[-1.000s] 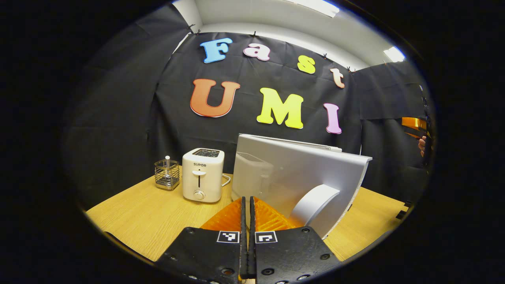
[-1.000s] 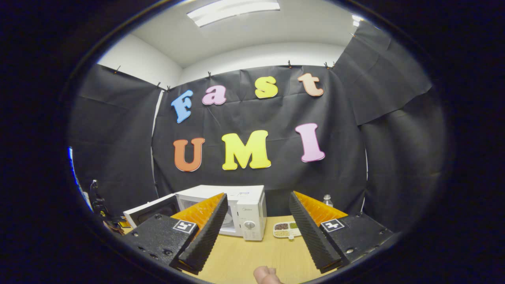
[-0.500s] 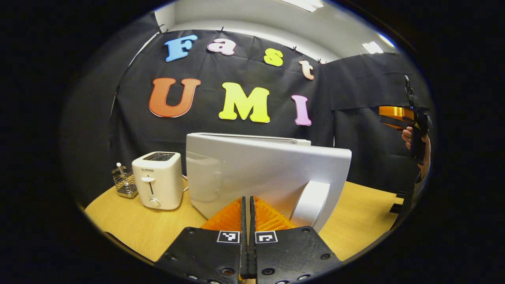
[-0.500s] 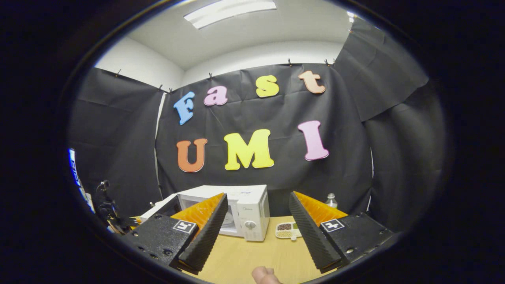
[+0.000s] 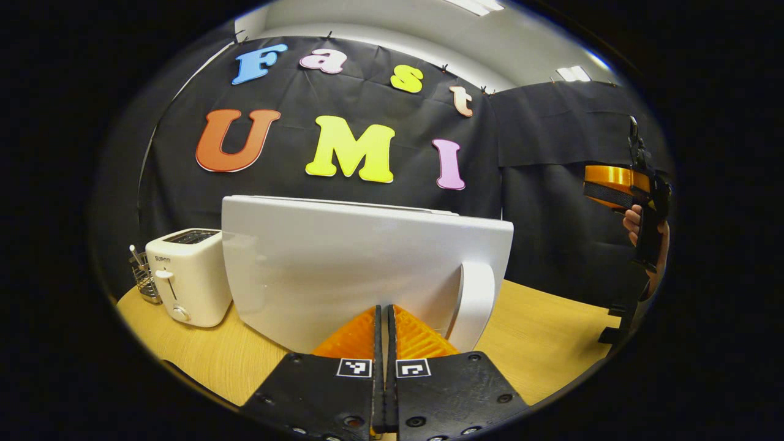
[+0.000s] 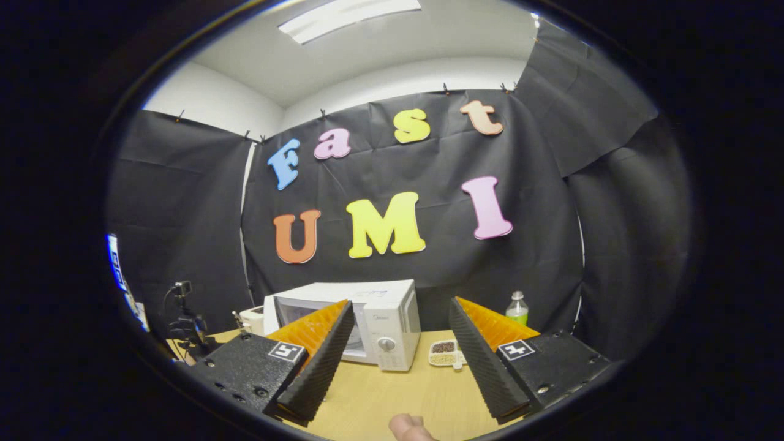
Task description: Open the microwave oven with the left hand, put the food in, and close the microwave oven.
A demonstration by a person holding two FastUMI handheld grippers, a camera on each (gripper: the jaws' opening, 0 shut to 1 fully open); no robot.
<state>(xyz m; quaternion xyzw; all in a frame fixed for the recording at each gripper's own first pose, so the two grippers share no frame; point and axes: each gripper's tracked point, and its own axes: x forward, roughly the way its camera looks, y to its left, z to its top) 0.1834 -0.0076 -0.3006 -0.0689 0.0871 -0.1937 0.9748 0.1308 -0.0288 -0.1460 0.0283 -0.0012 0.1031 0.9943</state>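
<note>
**What your table carries**

You're working over a light wooden table [image 6: 392, 392]. The white microwave oven [image 6: 380, 321] stands toward its far edge, by the black cloth. Just right of it lies a small divided food tray [image 6: 444, 354], and a clear bottle [image 6: 518, 308] with a green label stands near the far right corner. Toward the left edge you have a white toaster [image 5: 187, 275], with a wire utensil holder [image 5: 144, 282] beside it.

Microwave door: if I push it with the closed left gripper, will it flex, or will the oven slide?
The microwave door looks like a rigid white panel, so it should swing without flexing. The left gripper, shut, sits near the handle, which likely favours easy turning. The microwave looks bulky, so it probably won't slide.
</note>
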